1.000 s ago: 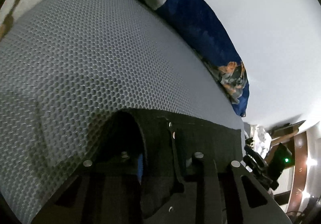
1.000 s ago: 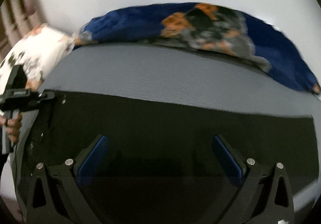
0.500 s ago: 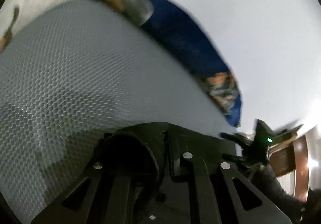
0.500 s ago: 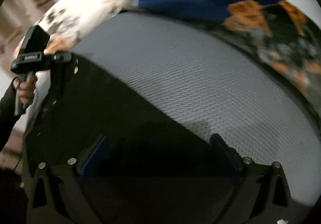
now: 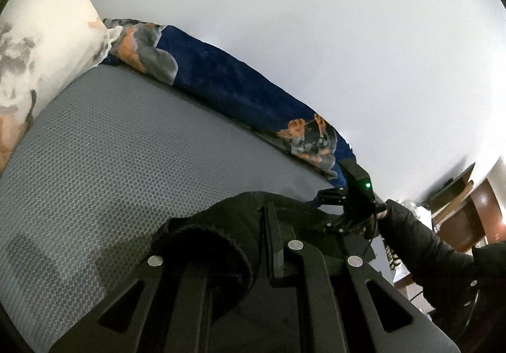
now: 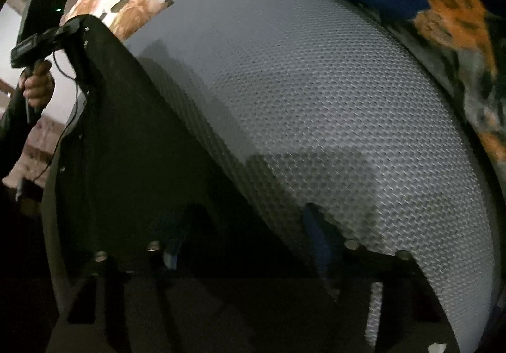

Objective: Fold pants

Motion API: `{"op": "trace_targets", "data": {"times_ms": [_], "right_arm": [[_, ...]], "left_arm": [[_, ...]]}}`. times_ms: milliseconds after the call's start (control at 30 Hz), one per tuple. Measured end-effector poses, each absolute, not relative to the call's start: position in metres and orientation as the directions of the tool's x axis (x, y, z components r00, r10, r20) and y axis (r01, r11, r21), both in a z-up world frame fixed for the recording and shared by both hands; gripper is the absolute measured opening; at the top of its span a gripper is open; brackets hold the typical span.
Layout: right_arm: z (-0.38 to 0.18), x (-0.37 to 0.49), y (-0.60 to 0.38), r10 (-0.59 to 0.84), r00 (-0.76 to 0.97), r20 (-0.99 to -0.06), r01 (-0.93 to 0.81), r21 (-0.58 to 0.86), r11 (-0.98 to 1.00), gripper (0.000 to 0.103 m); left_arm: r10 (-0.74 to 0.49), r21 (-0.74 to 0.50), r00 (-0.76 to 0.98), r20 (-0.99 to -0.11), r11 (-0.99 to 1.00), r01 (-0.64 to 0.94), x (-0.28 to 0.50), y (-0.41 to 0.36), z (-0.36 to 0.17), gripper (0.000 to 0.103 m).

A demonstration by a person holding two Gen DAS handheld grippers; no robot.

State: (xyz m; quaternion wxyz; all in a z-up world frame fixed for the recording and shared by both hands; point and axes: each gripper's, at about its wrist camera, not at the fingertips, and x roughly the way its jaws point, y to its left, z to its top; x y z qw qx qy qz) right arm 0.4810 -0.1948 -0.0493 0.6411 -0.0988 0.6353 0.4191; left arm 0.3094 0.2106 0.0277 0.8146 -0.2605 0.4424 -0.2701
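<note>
Through the left wrist camera we see our left gripper (image 5: 240, 258) pinching a bunched edge of the black pants (image 5: 221, 226), lifted over the grey mattress (image 5: 110, 163); the blue blanket (image 5: 227, 84) lies along the mattress's far edge, the floral pillow (image 5: 38, 46) beside it. Through the right wrist camera our right gripper (image 6: 249, 245) has its jaws spread, and the pants (image 6: 126, 163) cover the mattress's (image 6: 316, 100) near left part, reaching our left gripper (image 6: 72, 33).

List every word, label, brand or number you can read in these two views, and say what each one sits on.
No text reads in either view.
A pale label strip on the side of the left tongs' body, in the right wrist view: too blurred to read.
The black pants, grey mattress and blue blanket carry no lettering.
</note>
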Motion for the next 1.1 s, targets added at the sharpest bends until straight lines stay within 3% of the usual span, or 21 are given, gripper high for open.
{"op": "trace_targets", "data": {"times_ms": [433, 867, 1100], "right_arm": [[-0.040, 0.461, -0.251, 0.301, -0.057, -0.952, -0.615, 0.271, 0.740, 0.012], [0.069, 0.356, -0.260, 0.164, 0.368, -0.915, -0.430, -0.011, 0.903, 0.008], [0.116, 0.265, -0.250, 0.171, 0.427, -0.888, -0.350, 0.011, 0.937, 0.007]], "left_arm": [[-0.594, -0.586, 0.457, -0.662, 0.790, 0.179, 0.319, 0.195, 0.025, 0.010], [-0.577, -0.528, 0.452, -0.680, 0.813, 0.244, 0.288, 0.195, 0.059, 0.010], [-0.613, -0.538, 0.432, -0.661, 0.789, 0.296, 0.230, 0.209, 0.077, 0.010]]}}
